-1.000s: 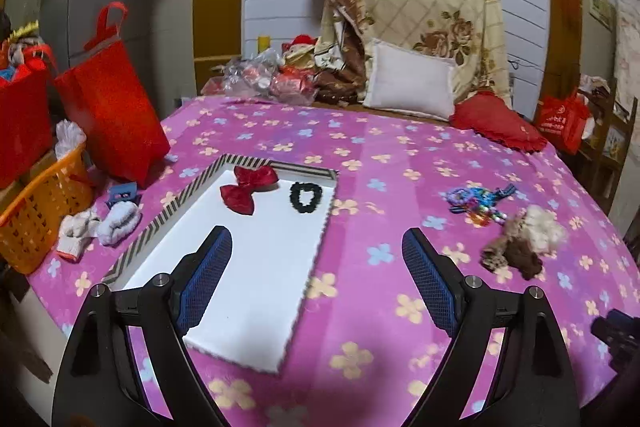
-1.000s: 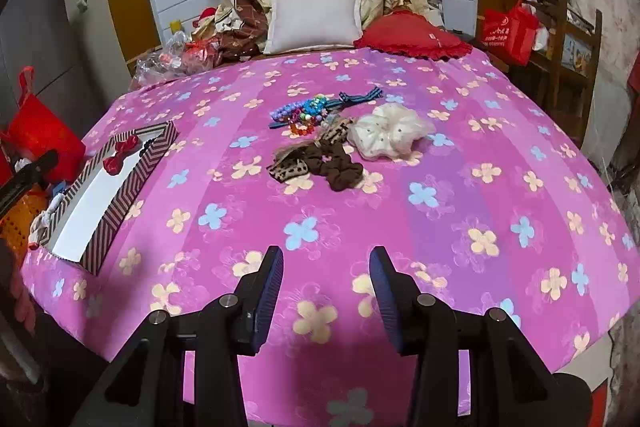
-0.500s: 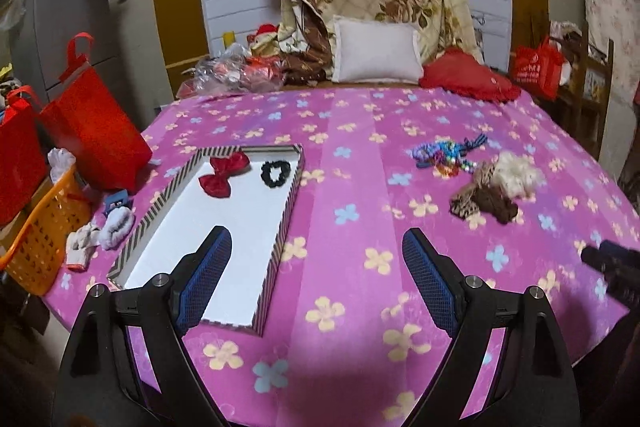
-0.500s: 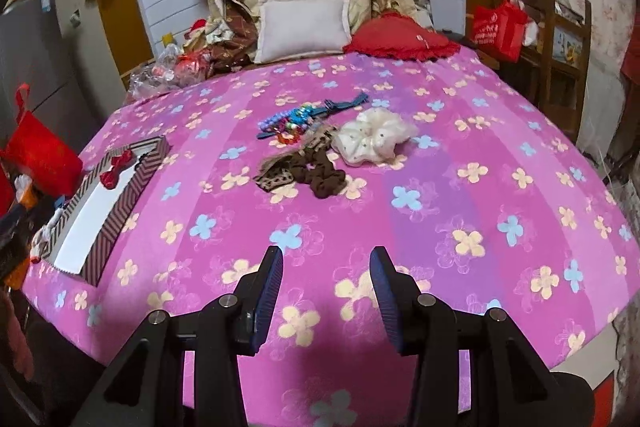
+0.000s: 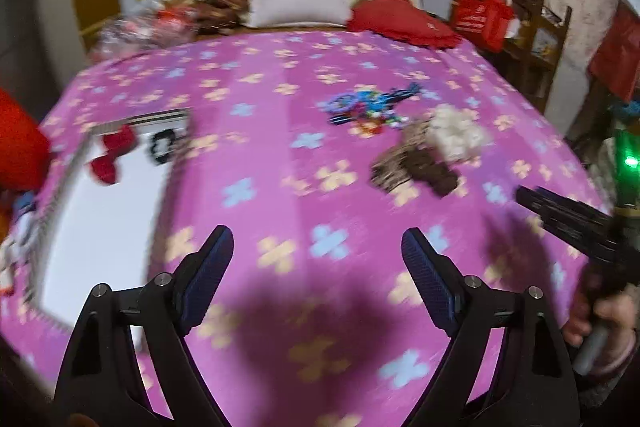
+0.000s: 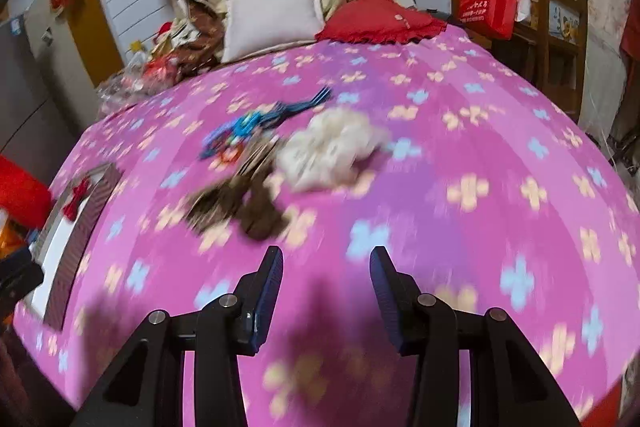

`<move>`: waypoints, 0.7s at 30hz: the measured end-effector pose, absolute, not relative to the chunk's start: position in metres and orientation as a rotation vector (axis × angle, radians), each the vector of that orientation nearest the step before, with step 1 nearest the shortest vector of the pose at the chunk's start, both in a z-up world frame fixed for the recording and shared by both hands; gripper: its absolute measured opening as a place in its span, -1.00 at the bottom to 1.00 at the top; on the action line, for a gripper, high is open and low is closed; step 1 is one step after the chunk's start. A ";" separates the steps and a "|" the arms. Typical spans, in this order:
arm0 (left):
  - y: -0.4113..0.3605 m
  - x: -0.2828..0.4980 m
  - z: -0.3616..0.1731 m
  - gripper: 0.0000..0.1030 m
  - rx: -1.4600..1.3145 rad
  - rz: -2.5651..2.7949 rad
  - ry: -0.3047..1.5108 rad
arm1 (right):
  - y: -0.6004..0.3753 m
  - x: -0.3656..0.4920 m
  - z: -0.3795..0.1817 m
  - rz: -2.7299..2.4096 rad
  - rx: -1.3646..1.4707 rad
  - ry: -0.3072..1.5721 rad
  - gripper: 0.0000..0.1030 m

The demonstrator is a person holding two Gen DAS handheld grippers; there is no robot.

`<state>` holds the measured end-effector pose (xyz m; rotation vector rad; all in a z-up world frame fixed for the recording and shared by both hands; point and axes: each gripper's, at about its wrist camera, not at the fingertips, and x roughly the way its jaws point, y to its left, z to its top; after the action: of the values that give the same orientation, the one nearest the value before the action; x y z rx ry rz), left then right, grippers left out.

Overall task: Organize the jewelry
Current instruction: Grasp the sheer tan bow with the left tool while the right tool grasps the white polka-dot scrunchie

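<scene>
Left wrist: left claw (image 5: 318,267) closing, empty; right claw (image 6: 326,287) parted, empty.

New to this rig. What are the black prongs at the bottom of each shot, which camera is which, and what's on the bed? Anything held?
No robot arm here: a person holds a two-finger hand tool in each hand, with a fisheye camera on each looking along its jaws. The prongs are those jaws.

Left wrist view: the left gripper, jaws wide apart and closing slightly, nothing between them. The right gripper shows at that picture's right edge.

Right wrist view: the right gripper, jaws apart, also empty.

On the pink flowered bedspread lie a white scrunchie, brown scrunchies and a tangle of colourful beads. To the left, a striped-rim tray holds a red bow and a black ring-shaped band.

Both pictures are motion-blurred.
</scene>
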<state>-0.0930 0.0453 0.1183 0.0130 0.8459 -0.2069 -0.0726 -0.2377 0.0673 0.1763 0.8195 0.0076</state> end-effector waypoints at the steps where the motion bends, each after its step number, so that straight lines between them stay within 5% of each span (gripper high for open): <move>1: 0.038 -0.081 0.119 0.55 0.005 -0.227 0.863 | -0.242 -0.061 0.067 0.008 0.183 0.818 -0.16; 21: -0.081 0.090 0.037 0.50 -0.024 -0.495 1.129 | -0.306 0.059 0.028 0.191 0.491 0.877 -0.16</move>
<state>0.0903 -0.0813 0.0374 -0.0238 1.1292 -0.4951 0.0590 -0.3058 0.0276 0.4908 0.8769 0.1912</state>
